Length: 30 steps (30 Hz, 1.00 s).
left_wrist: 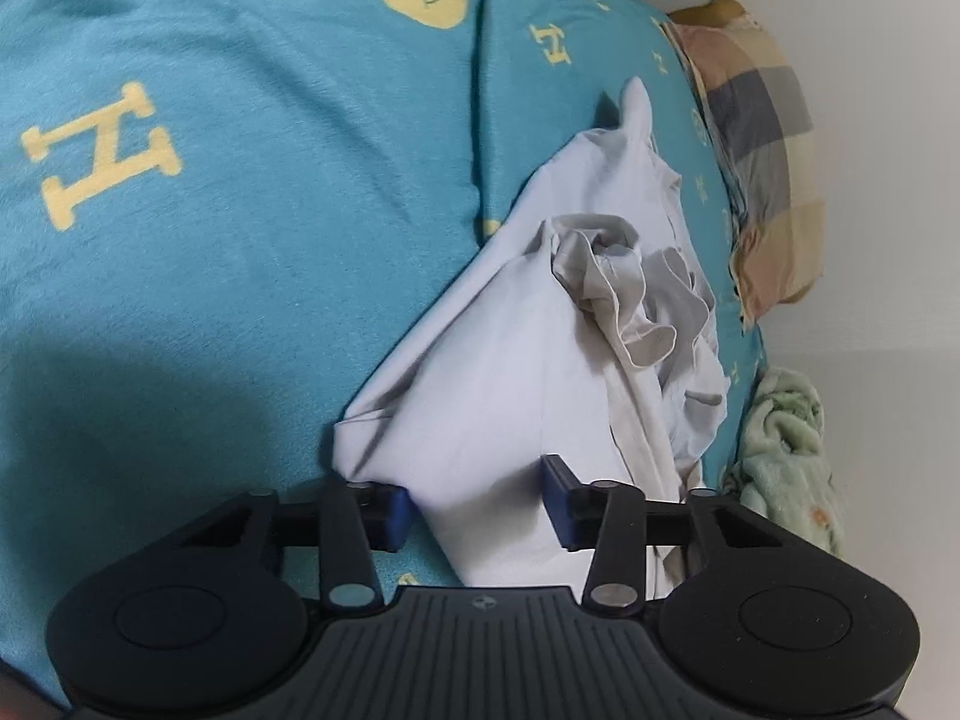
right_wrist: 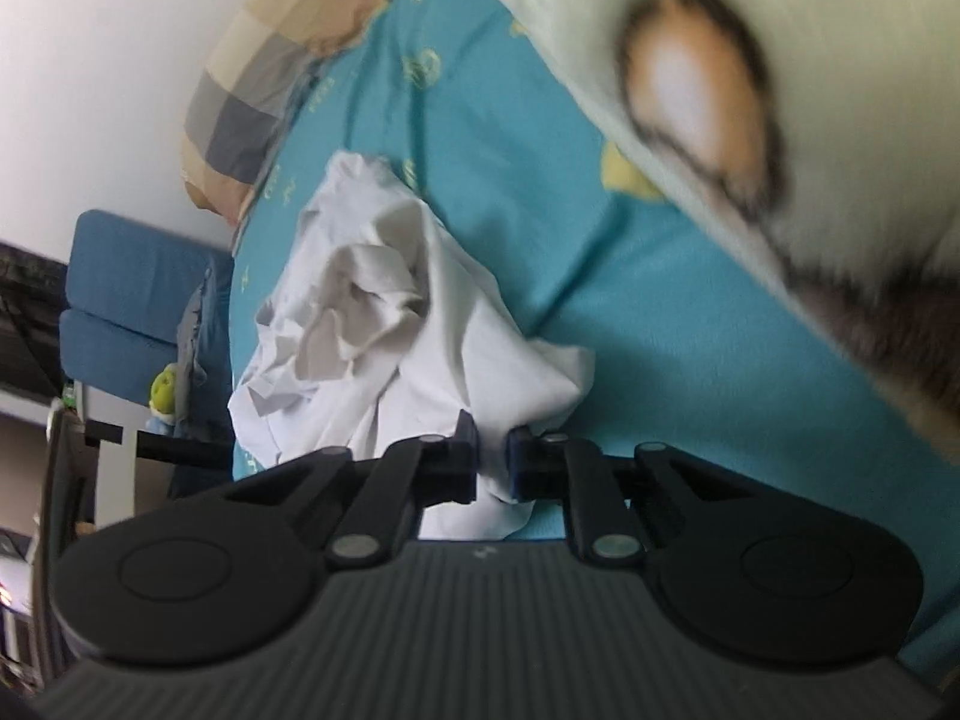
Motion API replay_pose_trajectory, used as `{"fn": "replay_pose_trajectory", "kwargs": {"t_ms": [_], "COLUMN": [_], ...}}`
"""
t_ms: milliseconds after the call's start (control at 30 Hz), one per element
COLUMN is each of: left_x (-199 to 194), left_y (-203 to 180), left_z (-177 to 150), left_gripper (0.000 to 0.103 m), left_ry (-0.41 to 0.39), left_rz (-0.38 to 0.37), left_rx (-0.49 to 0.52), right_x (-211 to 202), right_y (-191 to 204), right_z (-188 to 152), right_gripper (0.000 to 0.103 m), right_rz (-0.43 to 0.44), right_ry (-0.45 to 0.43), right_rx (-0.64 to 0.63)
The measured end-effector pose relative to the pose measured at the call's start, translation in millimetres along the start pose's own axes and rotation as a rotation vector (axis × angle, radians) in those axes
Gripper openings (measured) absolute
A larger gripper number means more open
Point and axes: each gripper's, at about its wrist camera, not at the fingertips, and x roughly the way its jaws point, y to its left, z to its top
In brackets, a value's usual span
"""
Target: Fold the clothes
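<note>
A crumpled white garment (left_wrist: 528, 348) lies on a teal bed sheet (left_wrist: 210, 252) with yellow letters. In the left wrist view my left gripper (left_wrist: 477, 504) is open, its blue pads on either side of the garment's near end, with cloth between them. In the right wrist view my right gripper (right_wrist: 493, 462) is shut on a bunched edge of the same white garment (right_wrist: 420, 324), pinching it just above the teal sheet (right_wrist: 660, 324).
A plaid pillow (left_wrist: 762, 138) lies at the bed's head by the white wall. A pale green blanket (left_wrist: 786, 438) sits at the bed's edge. A blurred cream blanket with a brown print (right_wrist: 750, 90) fills the right wrist view's upper right. A blue chair (right_wrist: 132, 300) stands beside the bed.
</note>
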Motion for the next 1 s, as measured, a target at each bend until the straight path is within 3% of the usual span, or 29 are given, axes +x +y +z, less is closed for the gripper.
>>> {"fn": "replay_pose_trajectory", "kwargs": {"t_ms": [67, 167, 233, 400, 633, 833, 1000], "left_x": [0, -2, -7, -44, -126, -193, -222], "left_y": [-1, -7, -20, -37, -52, -39, -17], "left_z": [2, 2, 2, -7, -26, -56, -79], "left_gripper": [0.023, 0.01, 0.006, 0.005, 0.004, 0.004, 0.004], "left_ry": [-0.001, -0.014, -0.034, -0.08, -0.131, -0.093, -0.072], "left_rz": [0.006, 0.01, 0.011, -0.048, -0.181, -0.225, -0.216], "left_rx": [-0.002, 0.016, 0.067, 0.123, 0.164, 0.146, 0.123], "right_x": [-1, -1, -2, -29, -97, -164, -195], "right_y": [2, 2, 2, 14, 39, 27, 1], "right_z": [1, 2, 3, 4, -10, -34, -61], "right_gripper": [0.012, 0.012, 0.012, 0.01, 0.01, 0.01, 0.01], "right_rz": [-0.001, 0.005, 0.009, 0.098, 0.202, 0.255, 0.244], "right_ry": [-0.014, -0.023, -0.029, -0.07, -0.125, -0.116, -0.085], "right_rx": [-0.027, -0.036, -0.042, -0.033, -0.086, -0.077, -0.021]}}
